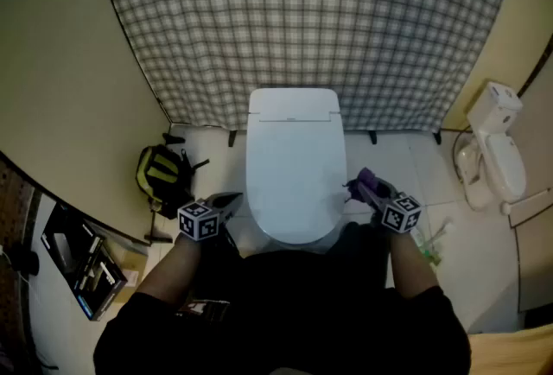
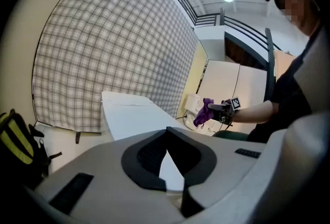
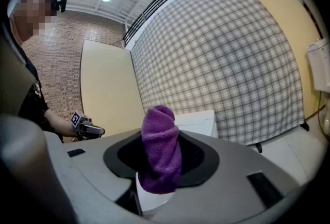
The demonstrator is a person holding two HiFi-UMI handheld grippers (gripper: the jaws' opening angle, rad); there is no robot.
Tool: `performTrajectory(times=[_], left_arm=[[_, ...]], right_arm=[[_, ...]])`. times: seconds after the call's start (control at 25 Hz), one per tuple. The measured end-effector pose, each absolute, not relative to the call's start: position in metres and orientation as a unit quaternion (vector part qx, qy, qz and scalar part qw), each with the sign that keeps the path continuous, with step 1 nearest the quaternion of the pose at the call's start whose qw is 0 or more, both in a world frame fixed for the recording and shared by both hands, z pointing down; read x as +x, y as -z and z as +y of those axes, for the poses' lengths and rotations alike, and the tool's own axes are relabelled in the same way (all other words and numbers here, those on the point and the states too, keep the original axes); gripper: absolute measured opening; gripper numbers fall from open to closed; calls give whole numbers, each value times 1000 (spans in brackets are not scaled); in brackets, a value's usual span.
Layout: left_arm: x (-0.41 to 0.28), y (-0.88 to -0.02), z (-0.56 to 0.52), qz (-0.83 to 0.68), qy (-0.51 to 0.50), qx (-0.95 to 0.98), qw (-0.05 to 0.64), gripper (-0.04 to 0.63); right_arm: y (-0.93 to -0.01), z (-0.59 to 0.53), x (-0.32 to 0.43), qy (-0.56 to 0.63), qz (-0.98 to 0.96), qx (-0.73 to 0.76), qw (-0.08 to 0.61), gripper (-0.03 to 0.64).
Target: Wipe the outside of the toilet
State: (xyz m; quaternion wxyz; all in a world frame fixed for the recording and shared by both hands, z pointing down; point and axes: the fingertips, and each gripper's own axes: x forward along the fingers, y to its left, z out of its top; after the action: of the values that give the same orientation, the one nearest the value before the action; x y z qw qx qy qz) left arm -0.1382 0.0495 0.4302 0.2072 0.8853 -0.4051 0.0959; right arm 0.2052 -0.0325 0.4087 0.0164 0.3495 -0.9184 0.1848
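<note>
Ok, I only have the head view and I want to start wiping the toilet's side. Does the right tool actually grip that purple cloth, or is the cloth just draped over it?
Observer: Gripped. The right gripper view shows the right tool with its jaws shut on the purple cloth, which stands up between them as a rolled bundle.
Operator: And the left tool, anything in it?
Observer: Nothing. The left gripper view shows the left tool with its jaws closed tip to tip and empty.
</note>
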Motion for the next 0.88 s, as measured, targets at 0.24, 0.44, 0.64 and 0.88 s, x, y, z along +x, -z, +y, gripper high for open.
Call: performTrajectory(times=[0.24,0.44,0.64,0.88], left_arm=[[-88,-371,-46,-420,-75,889,168,-2],[-23,-362,-137,-413,-71,891,177,-2],[59,-390,-188,-360,-80,906,208,-2],[97,-424,-204,-327,-96,906,251,-2]], right_arm=[[-415,-174,275,-158,-906,391,19,158],[-474,-296,318,-187,-887,422,8,158],[-543,-397,335,-219,-876,431,2,158],[-613,-472,305,-262,-873,411,8,158]])
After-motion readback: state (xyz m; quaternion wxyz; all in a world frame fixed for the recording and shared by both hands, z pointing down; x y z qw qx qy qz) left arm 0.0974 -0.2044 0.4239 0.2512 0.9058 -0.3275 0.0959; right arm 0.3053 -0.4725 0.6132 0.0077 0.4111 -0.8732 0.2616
